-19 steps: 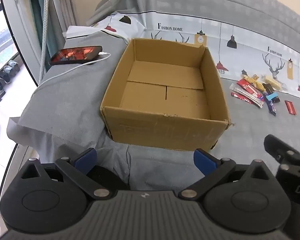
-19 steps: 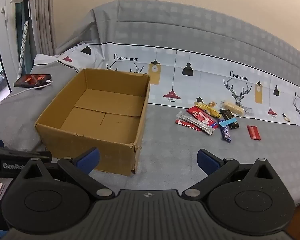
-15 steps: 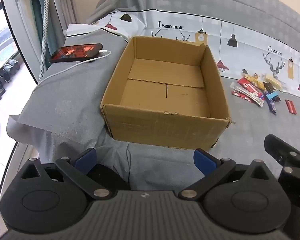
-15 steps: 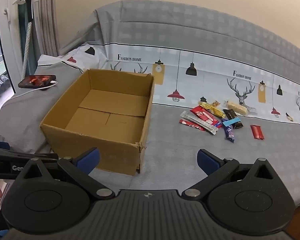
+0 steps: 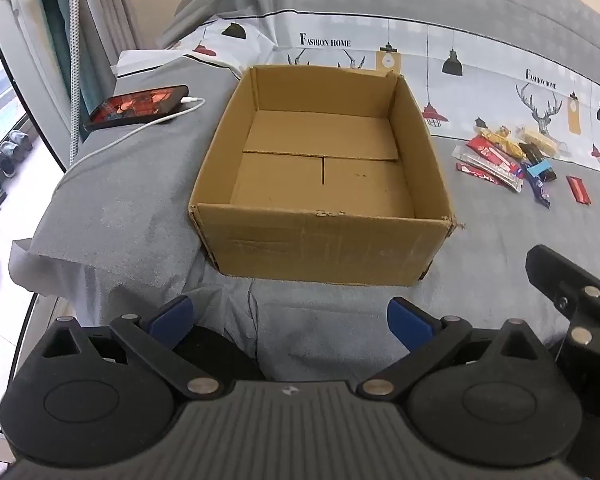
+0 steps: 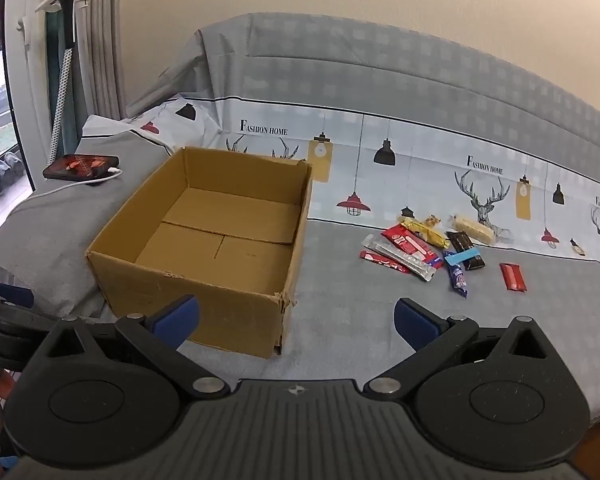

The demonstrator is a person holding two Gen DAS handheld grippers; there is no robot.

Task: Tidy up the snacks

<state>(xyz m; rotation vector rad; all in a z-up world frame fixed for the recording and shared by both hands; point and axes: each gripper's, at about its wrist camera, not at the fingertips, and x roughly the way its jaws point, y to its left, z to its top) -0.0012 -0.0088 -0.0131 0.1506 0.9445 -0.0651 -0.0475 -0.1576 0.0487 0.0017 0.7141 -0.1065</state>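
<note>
An empty open cardboard box [image 5: 324, 240] [image 6: 188, 284] sits on a grey bedspread. A pile of several wrapped snacks [image 6: 424, 246] [image 5: 508, 156] lies to the right of the box, with a red packet [image 6: 513, 276] apart at the far right. My left gripper [image 5: 290, 320] is open and empty, in front of the box's near wall. My right gripper [image 6: 296, 320] is open and empty, near the box's front right corner and well short of the snacks.
A phone [image 5: 138, 107] on a white charging cable [image 5: 112, 144] lies left of the box. The bed's left edge drops to the floor near a window and curtain [image 6: 96, 40]. The right gripper's body [image 5: 572, 292] shows at the right of the left wrist view.
Both grippers have shifted slightly; the right wrist view has swung right and the left view has tilted a little. Both stay open. Nothing on the bed has moved.
</note>
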